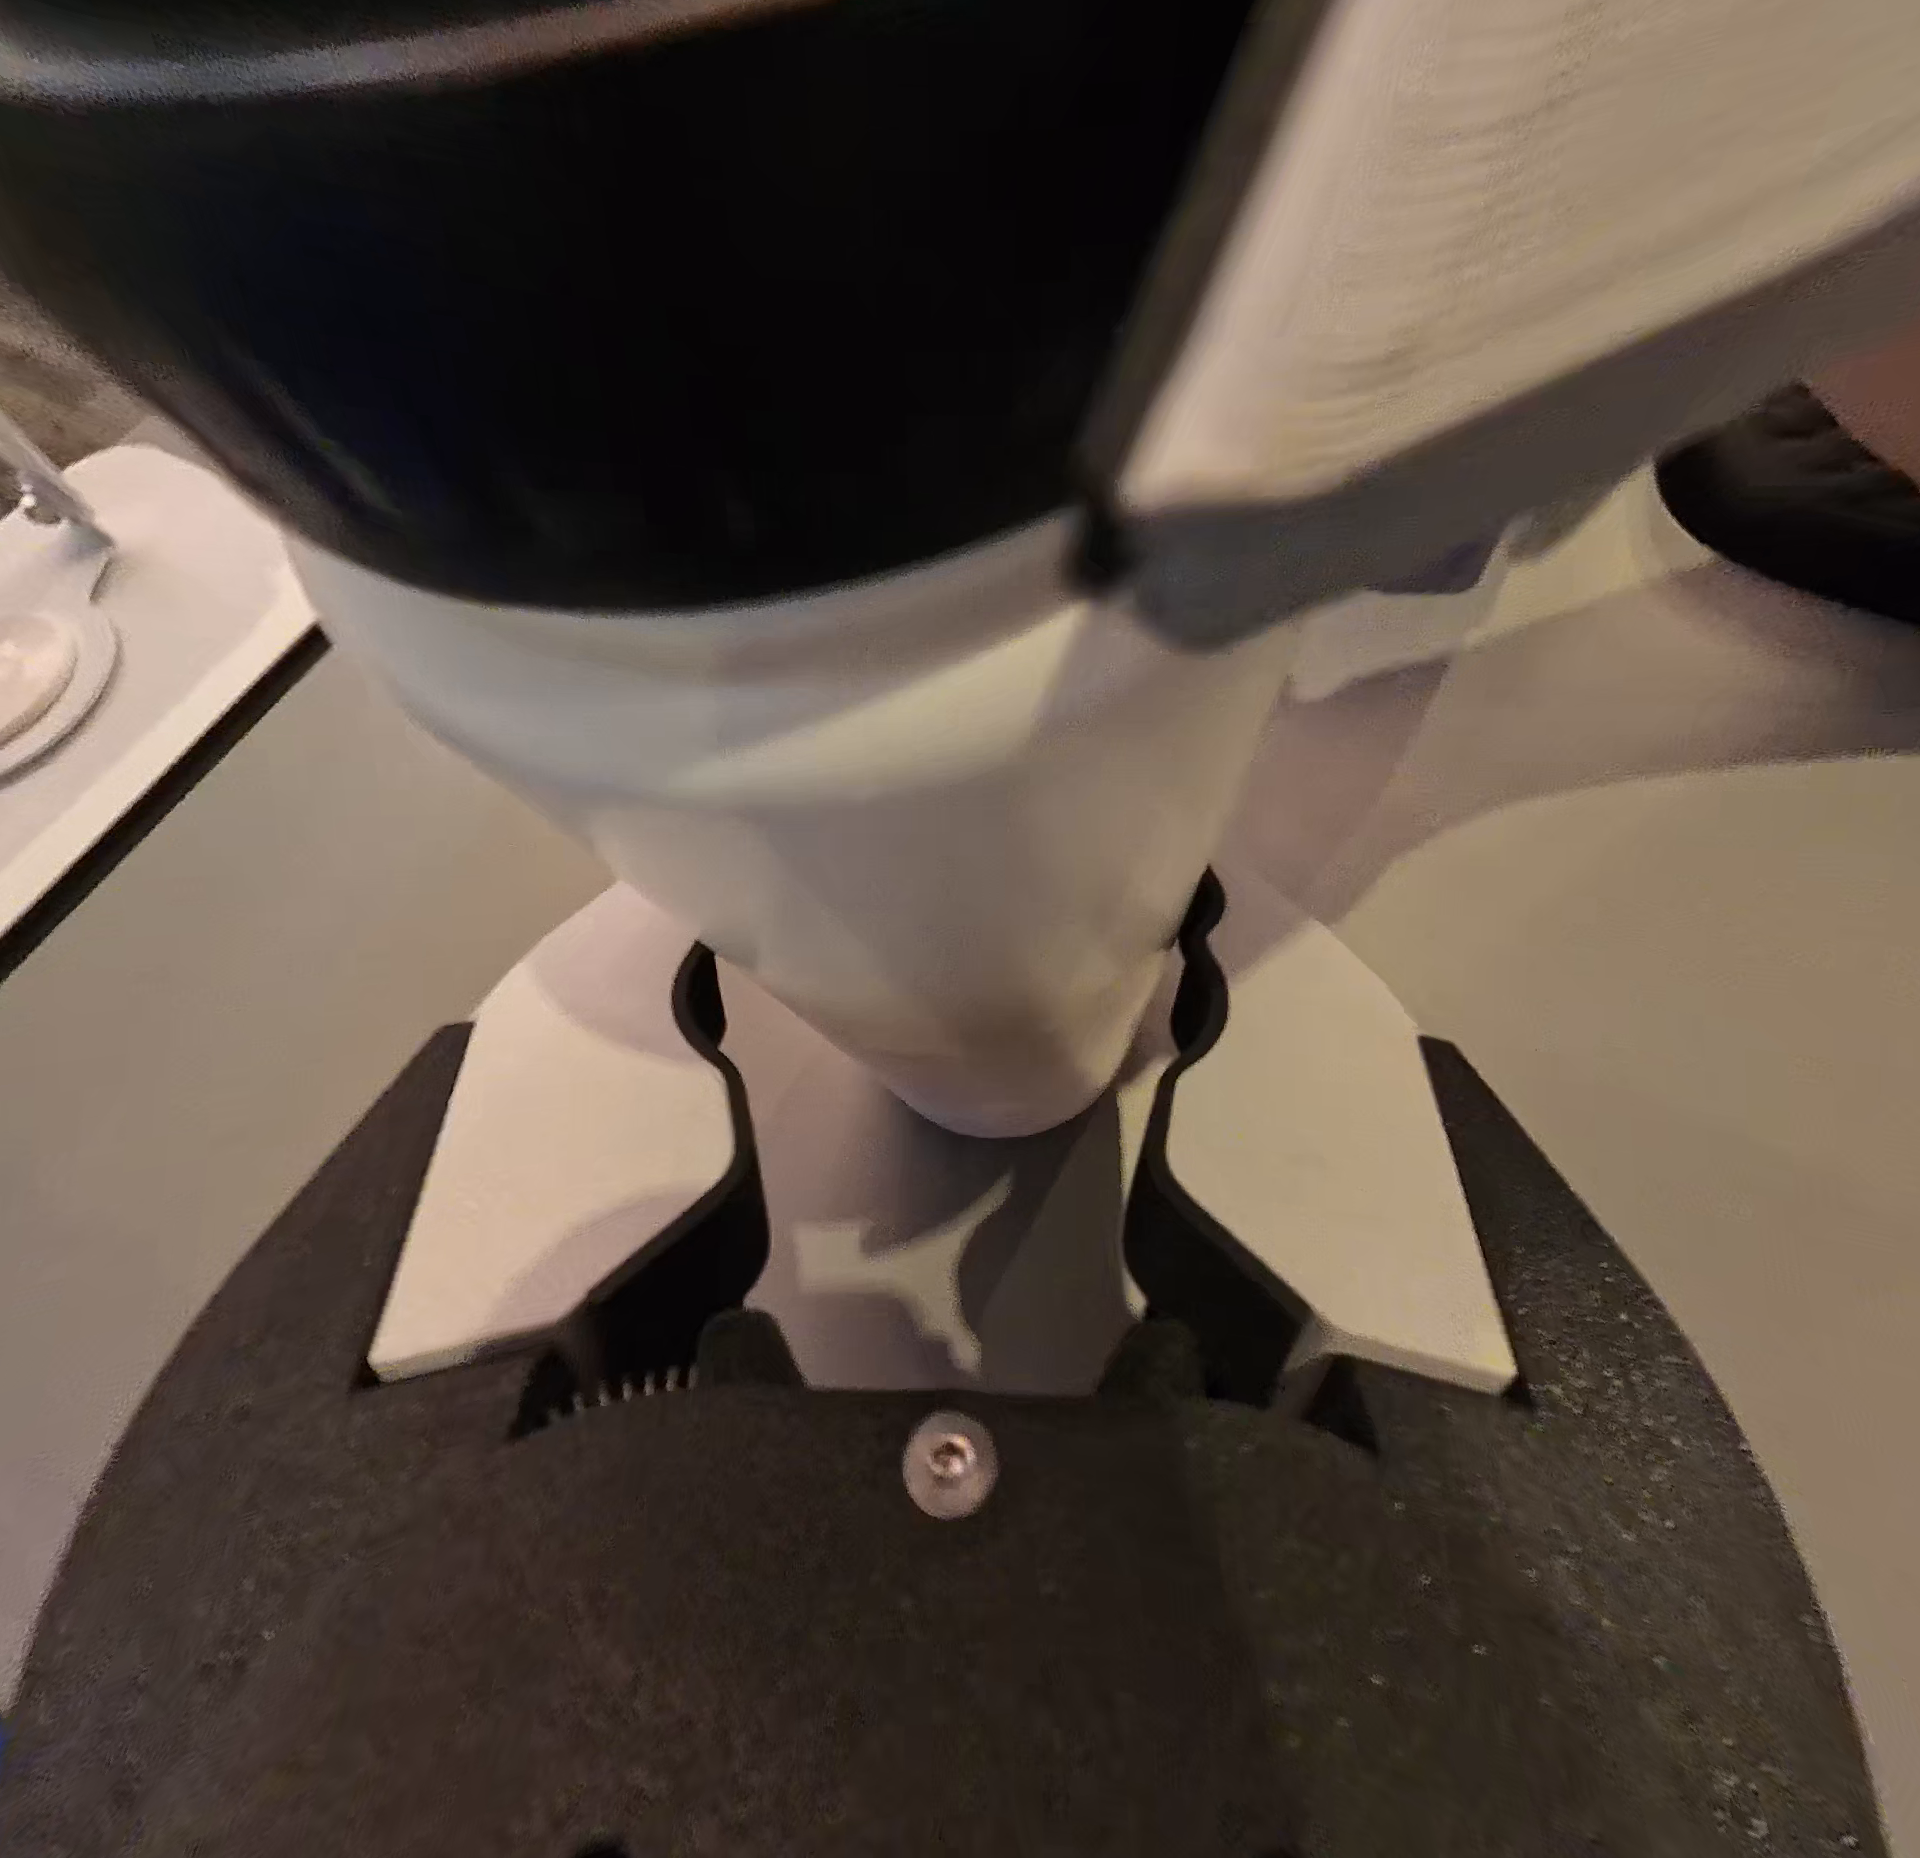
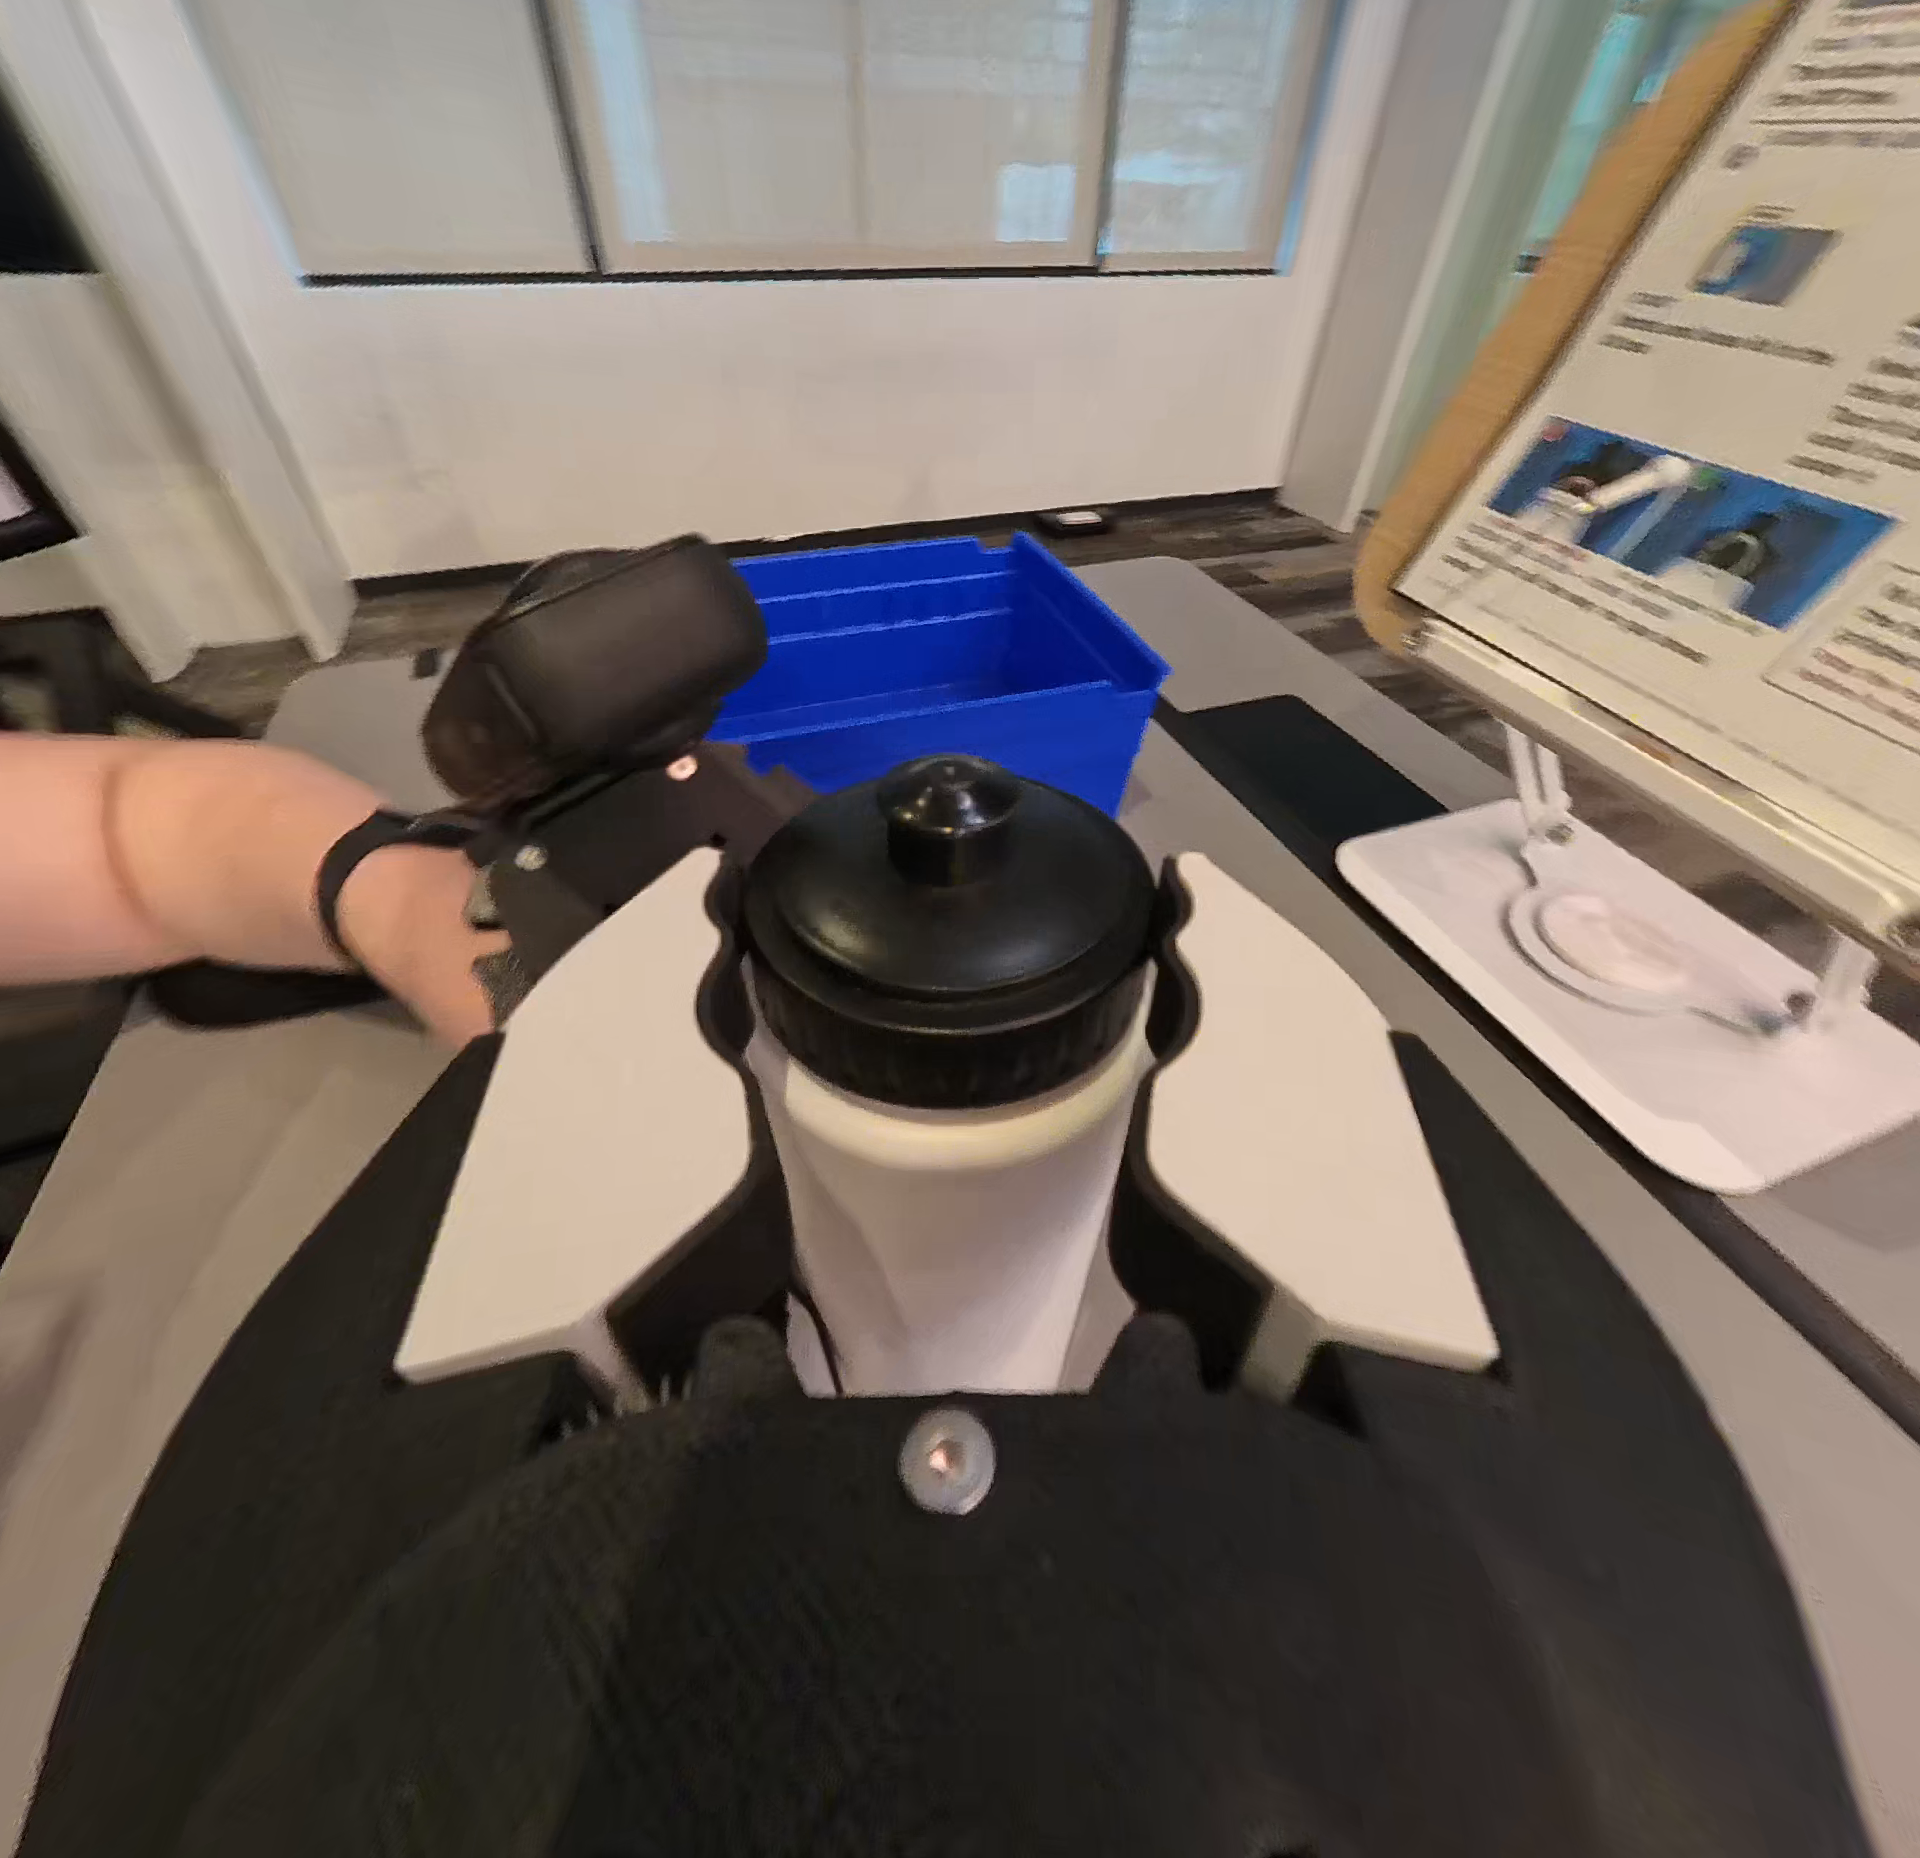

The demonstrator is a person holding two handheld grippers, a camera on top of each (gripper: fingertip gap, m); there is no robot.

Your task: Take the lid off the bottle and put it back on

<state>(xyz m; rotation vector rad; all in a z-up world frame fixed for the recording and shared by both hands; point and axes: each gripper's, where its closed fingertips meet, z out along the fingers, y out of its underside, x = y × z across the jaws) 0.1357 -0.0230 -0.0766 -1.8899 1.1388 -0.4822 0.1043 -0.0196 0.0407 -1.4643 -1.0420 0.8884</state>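
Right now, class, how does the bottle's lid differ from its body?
The lid is black; the body is white. The lid has a ribbed rim and a knob-like spout on top; the body is smooth. The right gripper clamps the lid, while the left gripper clamps the body lower down. Shared: both are round, and they sit joined, with the lid on.

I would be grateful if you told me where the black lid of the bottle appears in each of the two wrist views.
Left wrist view: the black lid fills the top, blurred, above the white bottle.
Right wrist view: the lid sits at the centre, on the bottle, between the right gripper fingertips.
Shared landmark: the bottle's white body, which narrows below the lid in both views.
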